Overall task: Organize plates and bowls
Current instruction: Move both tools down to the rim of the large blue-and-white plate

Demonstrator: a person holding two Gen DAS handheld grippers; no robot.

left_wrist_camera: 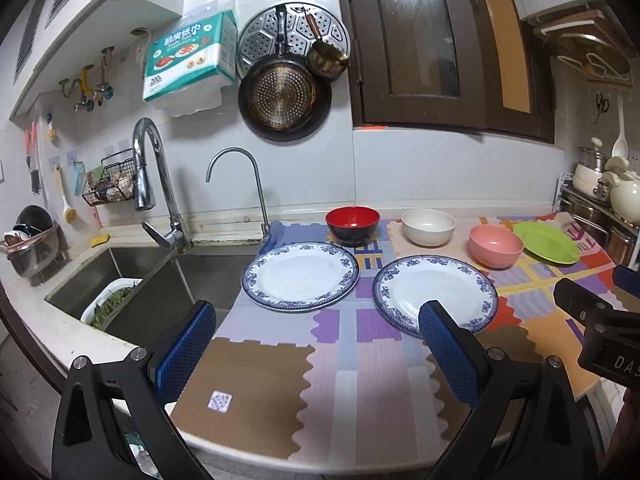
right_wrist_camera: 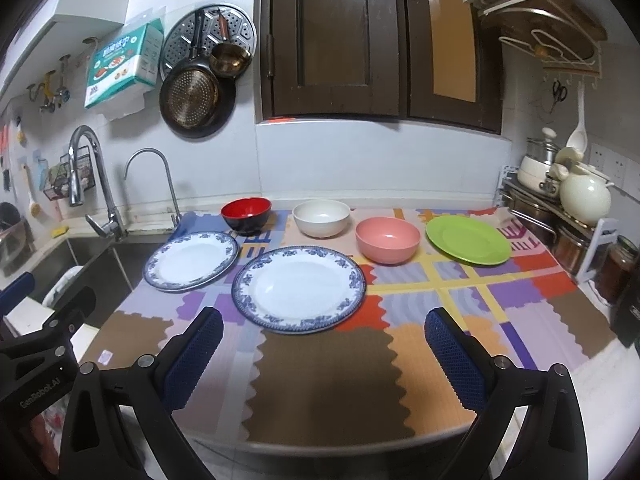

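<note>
Both grippers, left [left_wrist_camera: 316, 344] and right [right_wrist_camera: 324, 344], hover with jaws spread and empty at the counter's near edge, since two blue-rimmed plates [right_wrist_camera: 298, 288], green plate [right_wrist_camera: 468, 240] and three bowls [right_wrist_camera: 387, 239] lie unstacked, apart, on the mat [right_wrist_camera: 520, 304].

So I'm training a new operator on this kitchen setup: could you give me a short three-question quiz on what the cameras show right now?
1. True or false: the red bowl is stacked inside the white bowl.
2. How many blue-rimmed plates lie on the mat?
3. Which dish sits nearest the kettle? A) pink bowl B) green plate C) red bowl

Key:
1. False; they stand apart, each on the mat.
2. Two: one by the sink, one nearer the middle.
3. B.

Both the left gripper and the right gripper are open and empty.
</note>
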